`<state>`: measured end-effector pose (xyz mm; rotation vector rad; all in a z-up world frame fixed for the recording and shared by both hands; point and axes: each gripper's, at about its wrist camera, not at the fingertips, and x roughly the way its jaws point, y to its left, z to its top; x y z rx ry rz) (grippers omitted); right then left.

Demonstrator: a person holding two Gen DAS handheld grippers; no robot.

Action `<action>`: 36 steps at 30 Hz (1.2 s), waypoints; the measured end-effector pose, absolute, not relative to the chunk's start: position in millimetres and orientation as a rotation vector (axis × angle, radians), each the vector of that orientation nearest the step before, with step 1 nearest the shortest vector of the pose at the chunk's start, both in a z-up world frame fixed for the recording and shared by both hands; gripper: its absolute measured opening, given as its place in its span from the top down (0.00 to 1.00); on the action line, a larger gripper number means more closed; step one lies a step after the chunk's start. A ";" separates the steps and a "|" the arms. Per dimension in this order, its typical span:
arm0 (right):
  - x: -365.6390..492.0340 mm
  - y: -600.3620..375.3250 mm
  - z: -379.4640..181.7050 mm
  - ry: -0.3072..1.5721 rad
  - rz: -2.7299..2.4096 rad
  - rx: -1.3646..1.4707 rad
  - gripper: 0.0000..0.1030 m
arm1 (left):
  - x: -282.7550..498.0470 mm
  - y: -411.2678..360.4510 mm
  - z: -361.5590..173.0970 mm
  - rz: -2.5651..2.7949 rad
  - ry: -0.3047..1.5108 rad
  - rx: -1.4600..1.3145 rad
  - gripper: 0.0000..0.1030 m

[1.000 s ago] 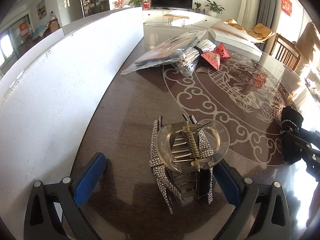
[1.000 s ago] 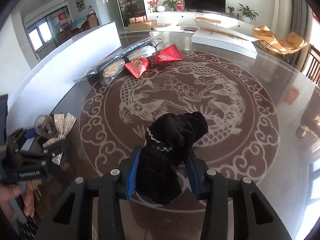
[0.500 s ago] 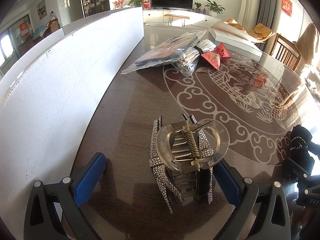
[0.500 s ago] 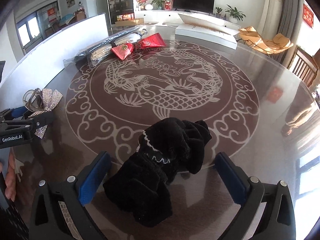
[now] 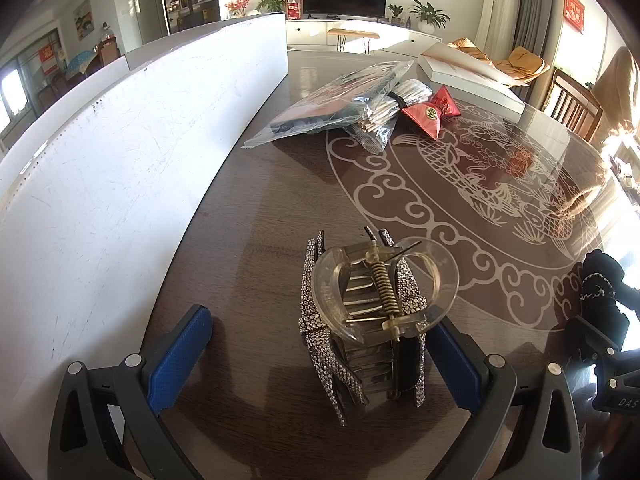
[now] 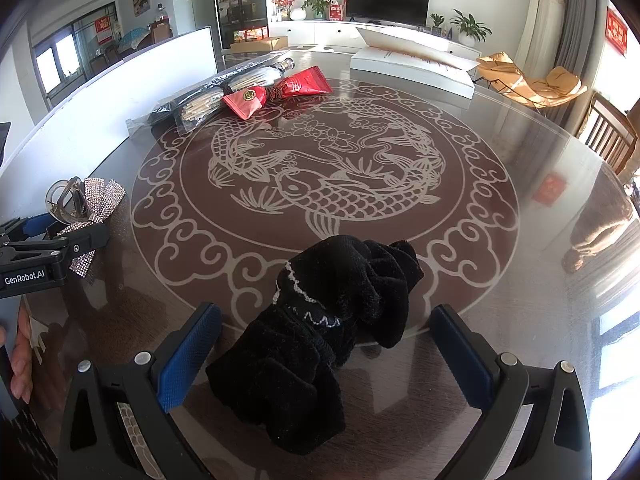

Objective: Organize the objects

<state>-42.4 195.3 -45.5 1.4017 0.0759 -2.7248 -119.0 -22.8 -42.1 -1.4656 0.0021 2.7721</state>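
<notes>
Left gripper (image 5: 320, 356) wide open, blue pads (image 5: 178, 356) far apart, holding nothing. Between them, a sparkly hair clip (image 5: 368, 312) sitting on the dark round table (image 5: 260, 208), much closer to the right pad, maybe touching it, hard to tell. Well clear of the left pad. See-through loop and a little metal spring on top of the clip, shiny stones down its sides. Just to the left, a long white board (image 5: 120, 152) standing on its edge. Farther back on the table, a clear plastic bag (image 5: 340, 100) with dark things inside, and a red pouch (image 5: 430, 114) beside it. Behind those, a flat white box (image 5: 472, 76). Right gripper (image 6: 324, 356) wide open too, gripping nothing. Lying between its blue pads (image 6: 190, 356), a soft black scrunchie (image 6: 320, 328) with a thin white zigzag line on it, resting on the table over the edge of the fish picture (image 6: 320, 184). Close to the left pad, not clear if touching; gap on the right side. From the right camera, the hair clip (image 6: 86, 204) off at the far left, with the left gripper (image 6: 64, 236) around it. From the left camera, the scrunchie (image 5: 600, 284) at the far right edge.
</notes>
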 end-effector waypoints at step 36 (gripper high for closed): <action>-42.3 194.7 -45.2 0.076 -2.726 1.403 0.00 | -121.1 -23.5 -43.9 2.772 0.002 -1.465 0.00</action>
